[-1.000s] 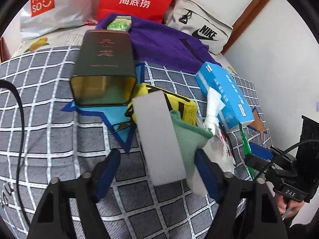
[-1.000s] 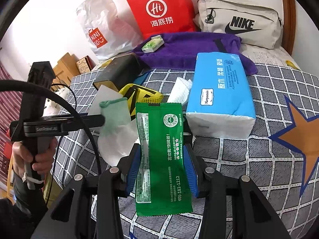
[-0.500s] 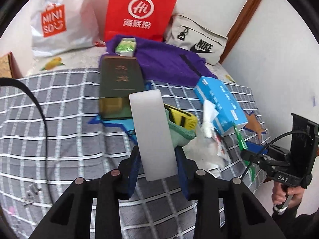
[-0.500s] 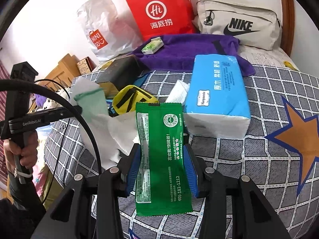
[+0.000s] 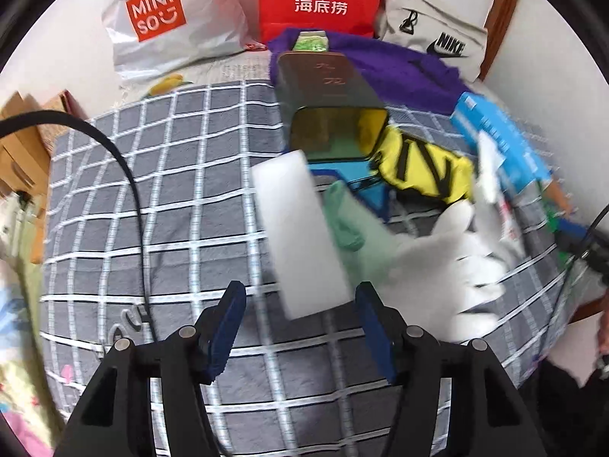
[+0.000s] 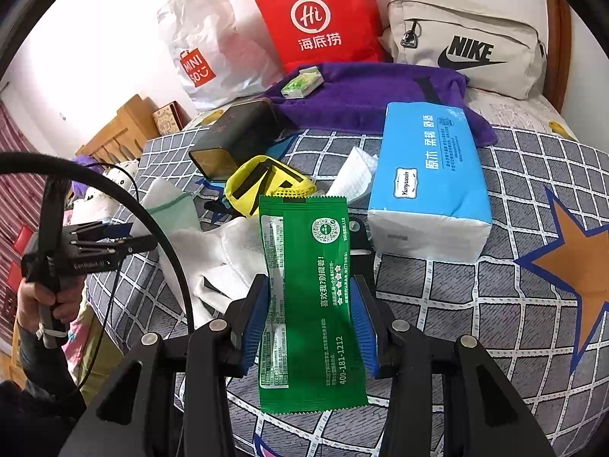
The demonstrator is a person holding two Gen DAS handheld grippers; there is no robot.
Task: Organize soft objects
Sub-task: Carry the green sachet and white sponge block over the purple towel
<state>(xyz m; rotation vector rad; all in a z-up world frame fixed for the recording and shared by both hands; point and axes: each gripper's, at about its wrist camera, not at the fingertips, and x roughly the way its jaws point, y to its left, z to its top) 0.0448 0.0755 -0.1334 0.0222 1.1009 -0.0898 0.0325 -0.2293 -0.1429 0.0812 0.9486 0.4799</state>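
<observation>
Just in front of the dark tin (image 5: 327,95): white sponge block (image 5: 300,236) let go by left gripper (image 5: 300,327).
Jaws just been opening, block loose between, pads off it; green-cuffed white glove (image 5: 437,262) right beside. Right gripper (image 6: 310,327) clamped on green sachet (image 6: 308,297), nearer than tin. Best regrip block lower & squarer, w/o snagging glove.

Two close wrist fisheyes angled down over one bed (image 5: 152,198), shared yellow pouch (image 6: 266,181)

left gripper (image 5: 298,329): black frame, blue ribbed pads, silver screws | right gripper (image 6: 310,323): same | black cable (image 5: 129,186)
</observation>
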